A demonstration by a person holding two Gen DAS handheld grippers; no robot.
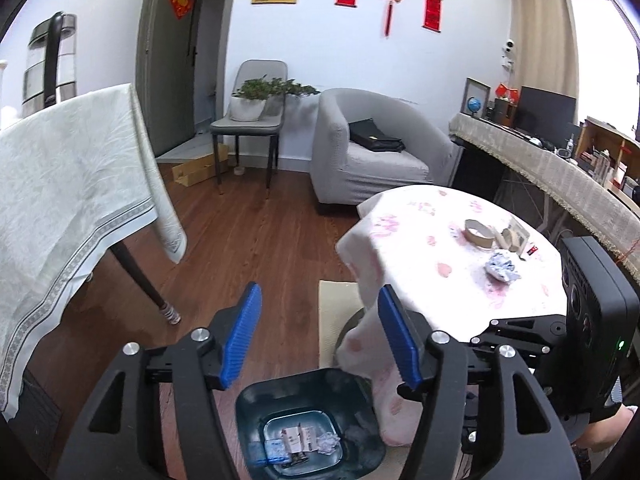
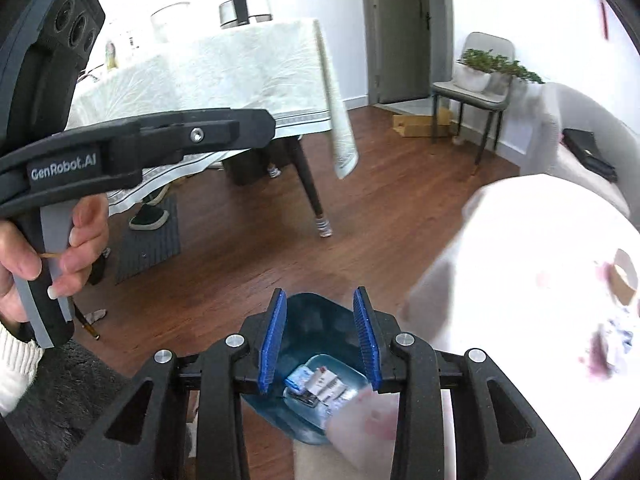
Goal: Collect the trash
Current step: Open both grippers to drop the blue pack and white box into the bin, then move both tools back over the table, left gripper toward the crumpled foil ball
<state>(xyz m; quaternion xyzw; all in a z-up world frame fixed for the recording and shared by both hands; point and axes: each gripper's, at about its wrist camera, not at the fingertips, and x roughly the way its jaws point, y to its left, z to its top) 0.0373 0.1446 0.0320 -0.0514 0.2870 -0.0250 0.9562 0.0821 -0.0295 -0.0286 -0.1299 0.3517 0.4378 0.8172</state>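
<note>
Blue plastic bin (image 1: 308,428) holds scraps; your left gripper (image 1: 320,336) and right gripper (image 2: 320,338) gape empty; crumpled foil wad (image 1: 502,270) remains on the table.

The bin (image 1: 308,424) stands open-topped on the floor, nothing over its mouth. Just beside it, the pink cloth (image 1: 372,360) of the round table (image 1: 460,240) hangs down over one edge. Away from the bin, bare floorboards (image 1: 240,232) run to the other table's leg (image 1: 156,296).
</note>
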